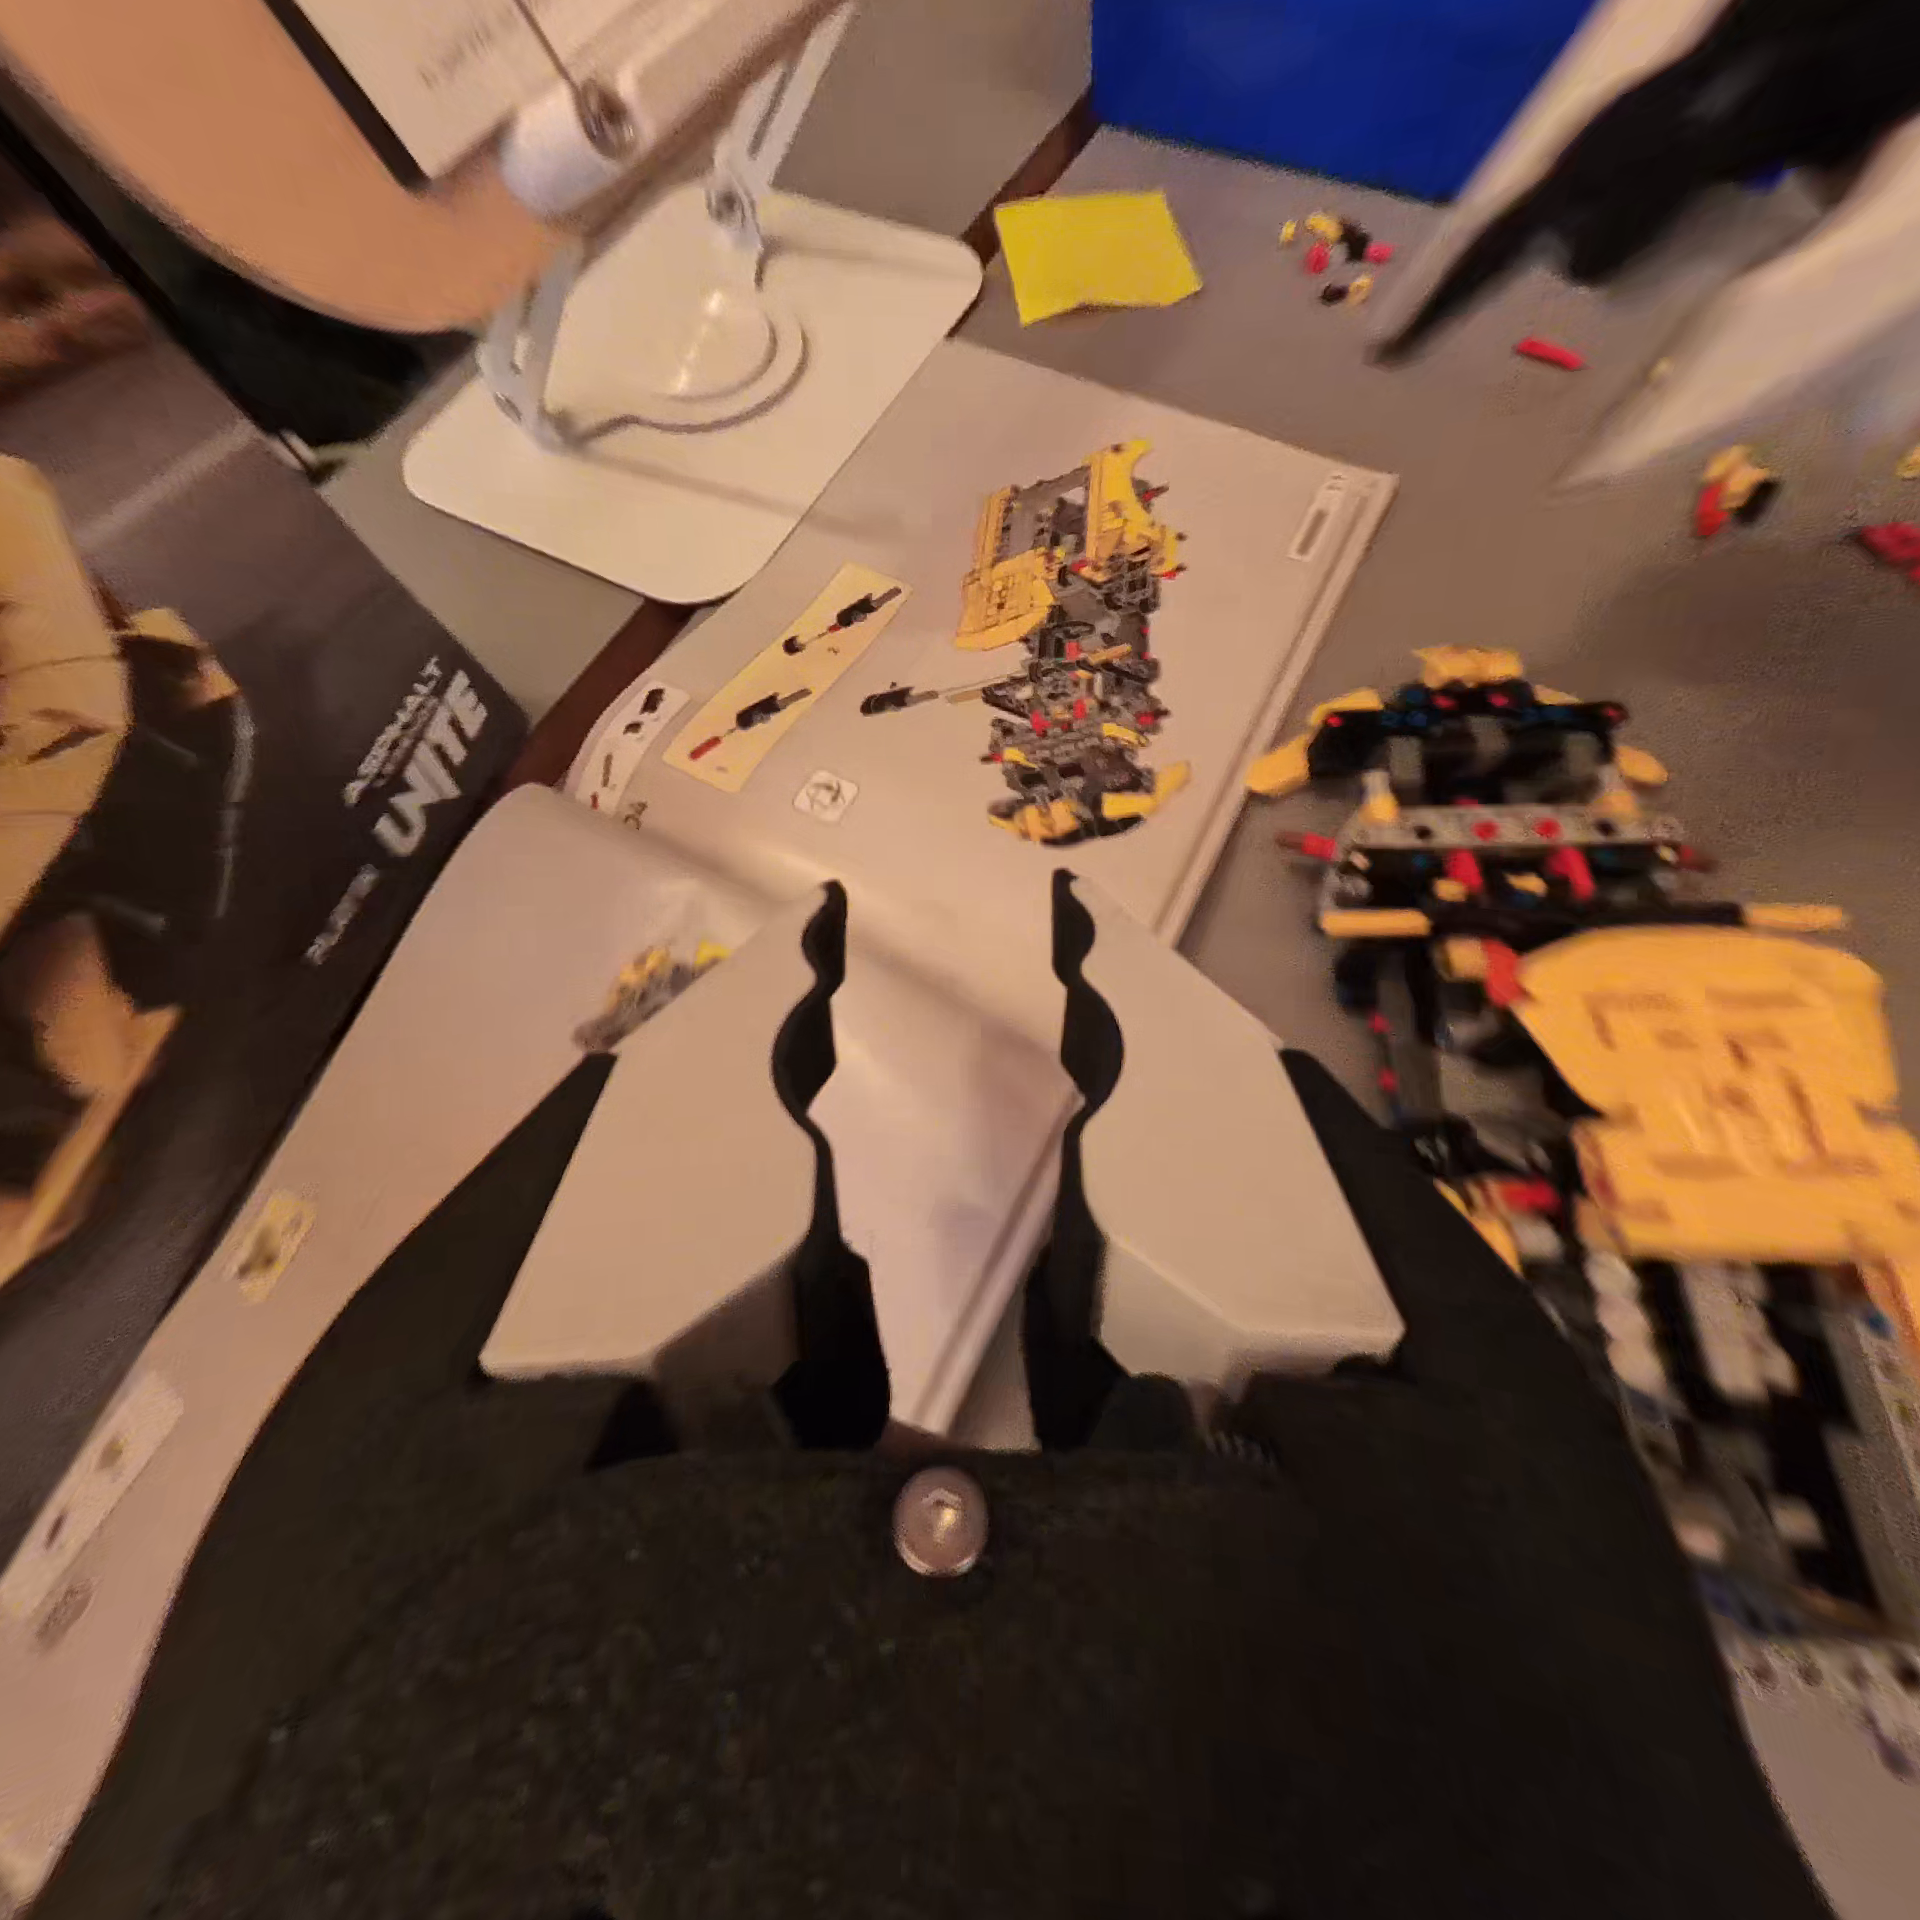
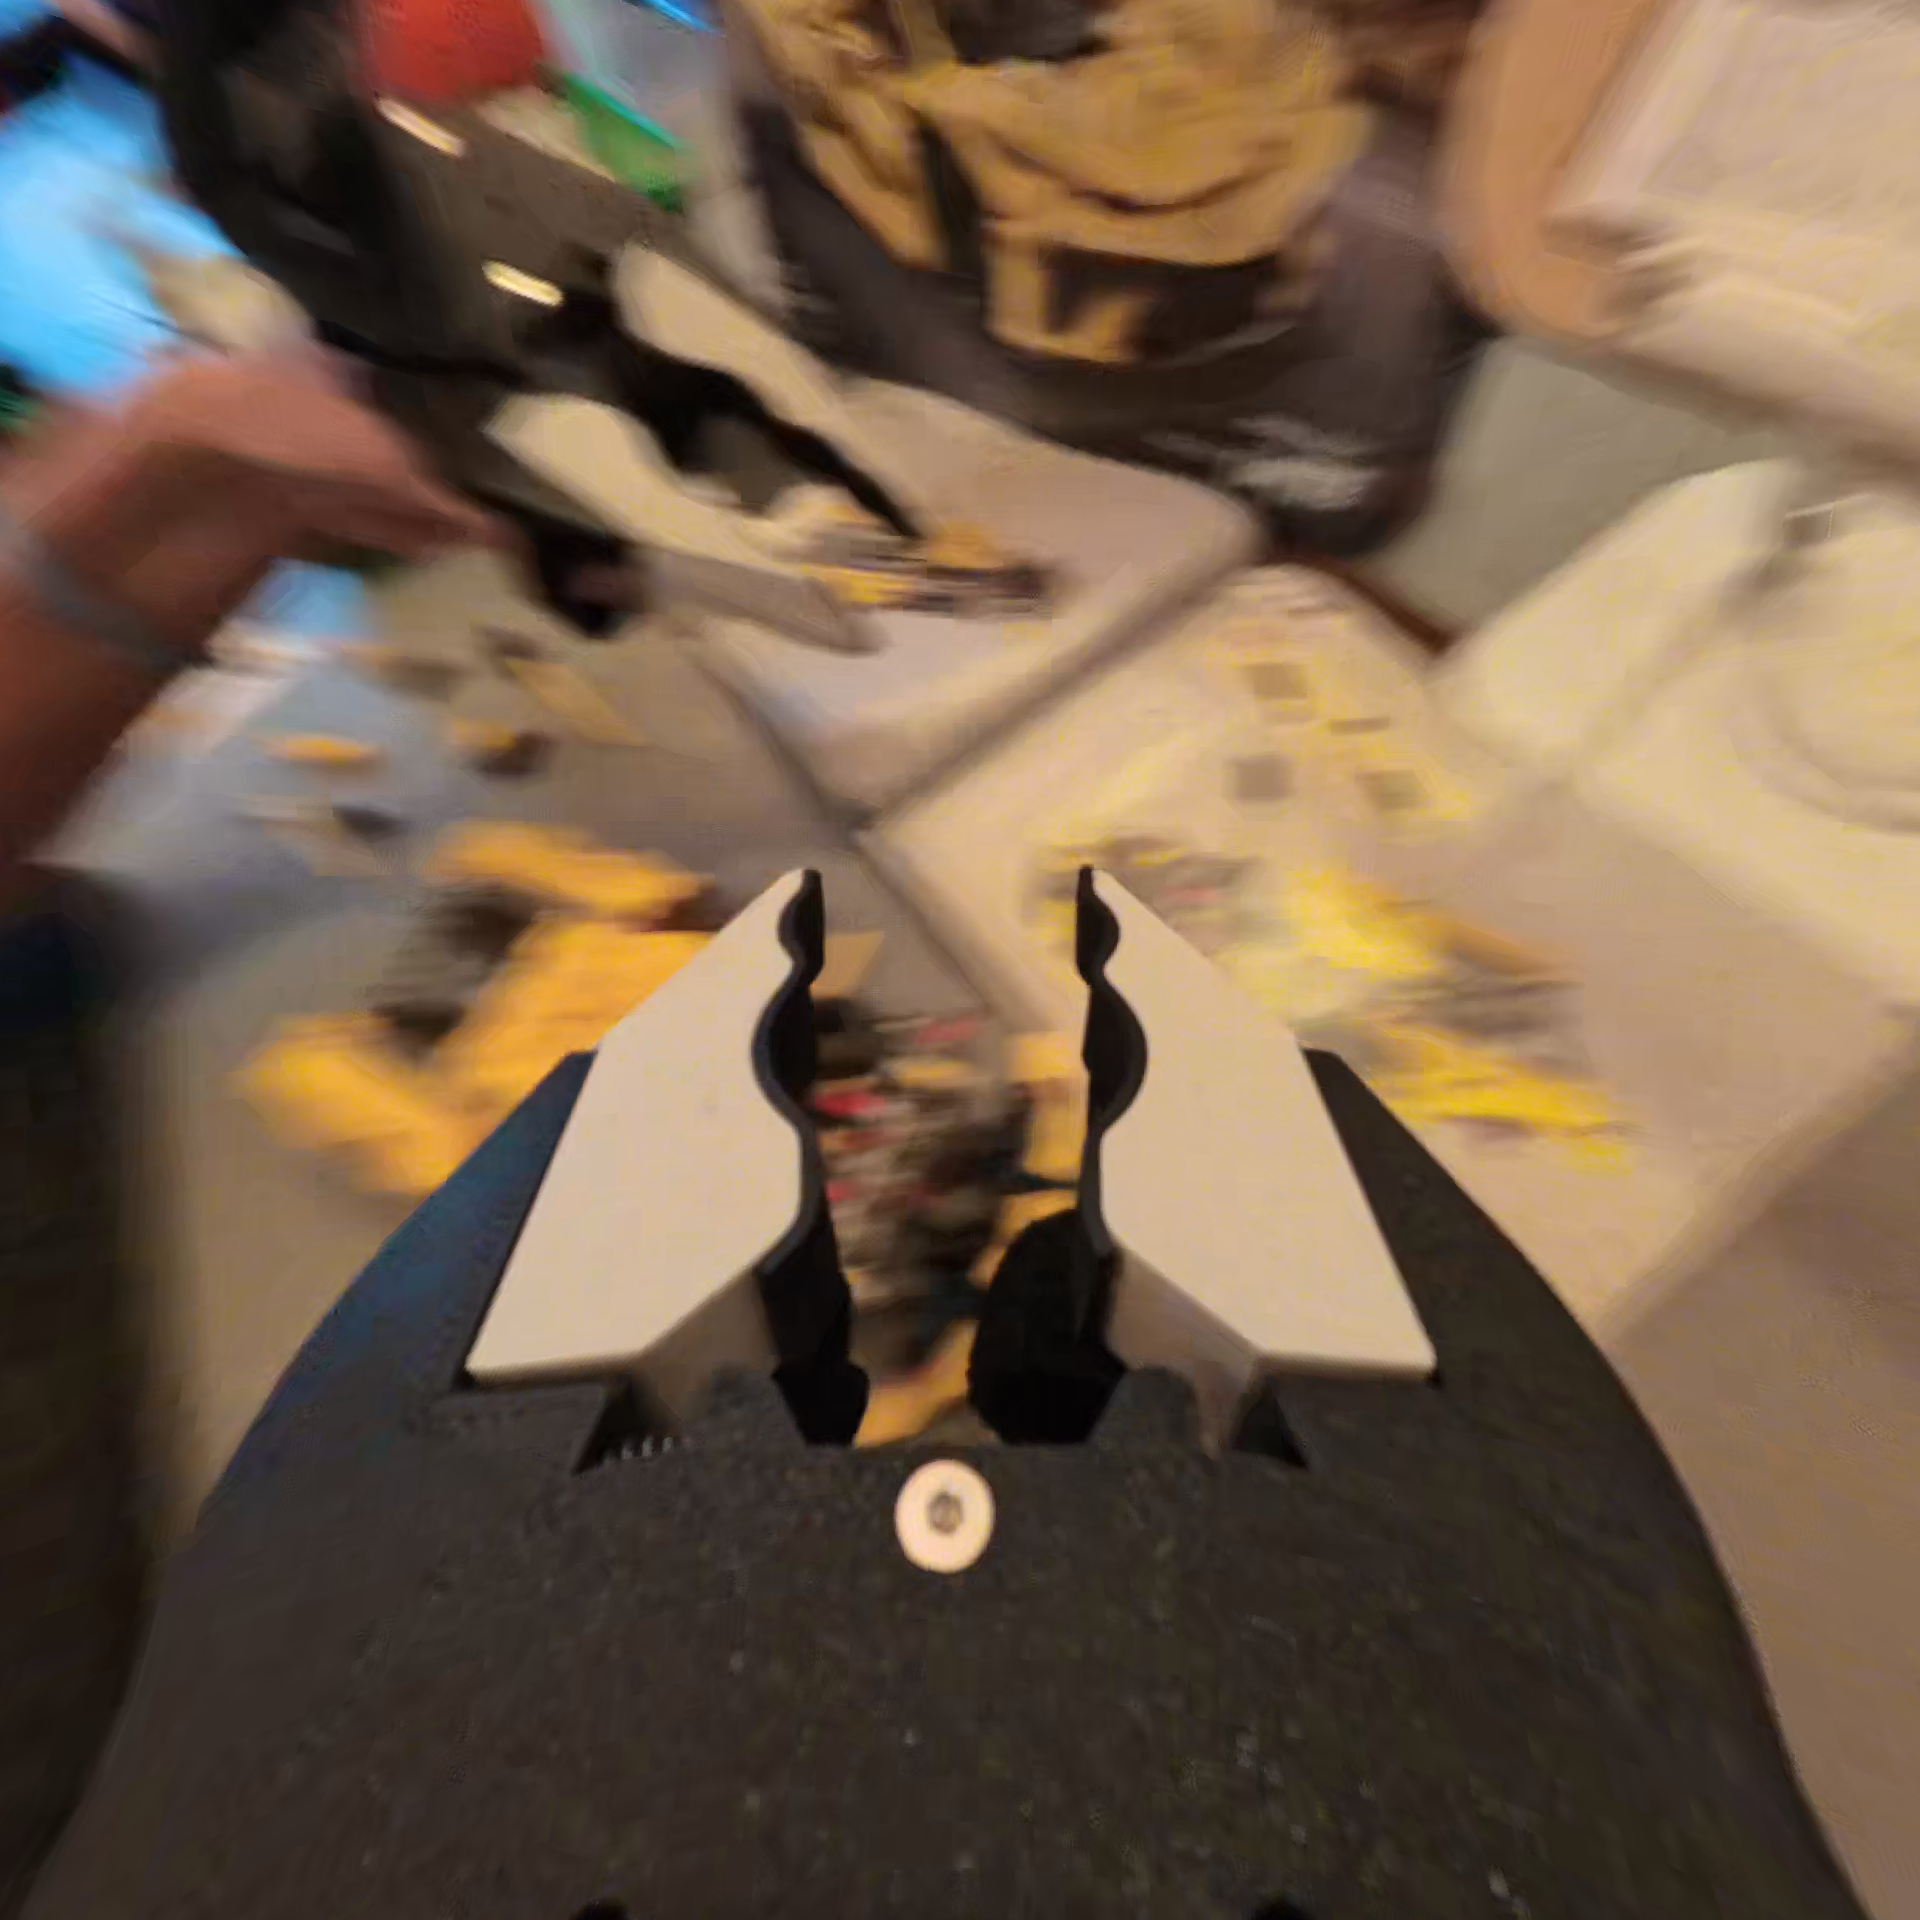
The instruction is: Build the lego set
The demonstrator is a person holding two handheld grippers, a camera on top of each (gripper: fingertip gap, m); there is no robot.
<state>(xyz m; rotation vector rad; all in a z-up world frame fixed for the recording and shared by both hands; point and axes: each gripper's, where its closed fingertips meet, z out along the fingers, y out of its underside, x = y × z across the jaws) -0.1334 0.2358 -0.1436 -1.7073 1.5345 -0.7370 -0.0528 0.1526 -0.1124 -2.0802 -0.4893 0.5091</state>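
Left wrist view, left to right: dark lego box (image 1: 208, 831) at far left, partly under the open instruction booklet (image 1: 1039, 644). White stand base (image 1: 686, 416) sits behind the booklet, touching its far edge. Left gripper (image 1: 940, 894) hangs over the booklet's near page, jaws parted with a clear gap, nothing between them. Yellow sticky note (image 1: 1091, 255) lies on the grey table (image 1: 1475, 582) beyond the booklet. Part-built yellow-and-black lego model (image 1: 1558, 987) is just right of the booklet, right of the gripper. Loose red and yellow pieces (image 1: 1335, 255) are scattered at the back right.

Right wrist view is heavily motion-blurred. A person's hand (image 2: 208, 488) at the left holds the other gripper, which points right over the booklet. Right gripper (image 2: 945, 894) is at centre, jaws apart by a similar gap, gripping nothing; blurred yellow, black and red model parts show through the gap, below it. The booklet page spreads out to the right. Can't tell finer detail here.
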